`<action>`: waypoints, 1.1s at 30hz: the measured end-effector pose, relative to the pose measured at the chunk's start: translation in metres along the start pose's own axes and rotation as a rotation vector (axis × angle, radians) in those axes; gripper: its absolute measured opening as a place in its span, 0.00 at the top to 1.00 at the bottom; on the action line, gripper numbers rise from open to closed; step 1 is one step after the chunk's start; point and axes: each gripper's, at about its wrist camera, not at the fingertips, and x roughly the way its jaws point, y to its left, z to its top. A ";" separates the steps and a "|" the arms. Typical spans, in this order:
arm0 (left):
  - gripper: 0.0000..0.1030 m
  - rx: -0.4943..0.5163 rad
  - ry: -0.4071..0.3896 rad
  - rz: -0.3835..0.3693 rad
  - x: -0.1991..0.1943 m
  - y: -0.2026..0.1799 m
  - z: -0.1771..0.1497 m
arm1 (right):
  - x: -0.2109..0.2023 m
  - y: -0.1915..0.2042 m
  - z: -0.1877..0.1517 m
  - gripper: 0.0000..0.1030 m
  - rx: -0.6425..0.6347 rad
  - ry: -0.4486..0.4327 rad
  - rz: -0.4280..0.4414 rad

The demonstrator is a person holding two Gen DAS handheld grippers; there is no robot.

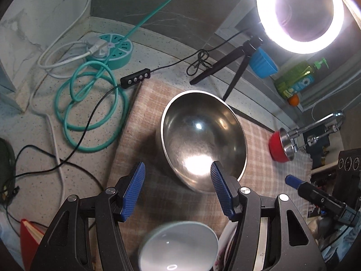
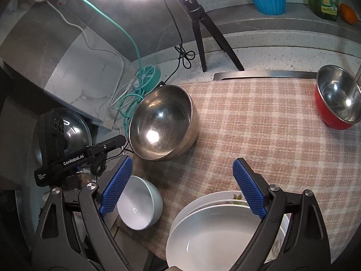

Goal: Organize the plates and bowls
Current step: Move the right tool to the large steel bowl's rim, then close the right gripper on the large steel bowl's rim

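The left gripper [image 1: 178, 189] hangs over the checked cloth [image 1: 144, 117] with its fingers [image 1: 133, 189] wide apart and nothing between them, aimed at the near rim of the steel bowl [image 1: 203, 140]. The right gripper [image 2: 182, 187] is likewise spread and empty, poised above the stack of white plates [image 2: 214, 232] at the near edge of the worktop [image 2: 270, 54].

The step in hand looks like picking up a bowl to nest it. To do it well, one finger should go inside the steel bowl and one outside, pinching the thin wall squarely just below the rim; the polished metal is likely to slip, so a deep bite and a level lift would be safer than a shallow one. From the right wrist view the bowl sits tilted toward the camera, so it may rock when touched.

The white bowl [image 2: 140, 205] sits near and left of the plates, below the left gripper. The red bowl [image 2: 336, 99] stands well apart at the far right of the cloth.
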 end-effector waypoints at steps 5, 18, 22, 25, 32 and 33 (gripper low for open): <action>0.42 -0.006 0.025 -0.007 0.016 0.005 0.016 | 0.027 -0.010 0.012 0.12 0.059 0.035 0.034; 0.51 -0.027 0.063 -0.009 0.041 0.014 0.030 | 0.081 -0.015 0.030 0.40 0.085 0.116 0.034; 0.65 -0.017 0.069 -0.011 0.044 0.013 0.031 | 0.089 -0.016 0.031 0.53 0.081 0.135 0.028; 0.72 -0.005 0.072 -0.005 0.046 0.012 0.031 | 0.094 -0.017 0.031 0.59 0.079 0.148 0.022; 0.72 0.003 0.071 0.001 0.046 0.010 0.031 | 0.099 -0.013 0.032 0.76 0.061 0.154 0.006; 0.72 0.005 0.070 0.002 0.046 0.009 0.031 | 0.099 -0.012 0.032 0.76 0.056 0.154 0.000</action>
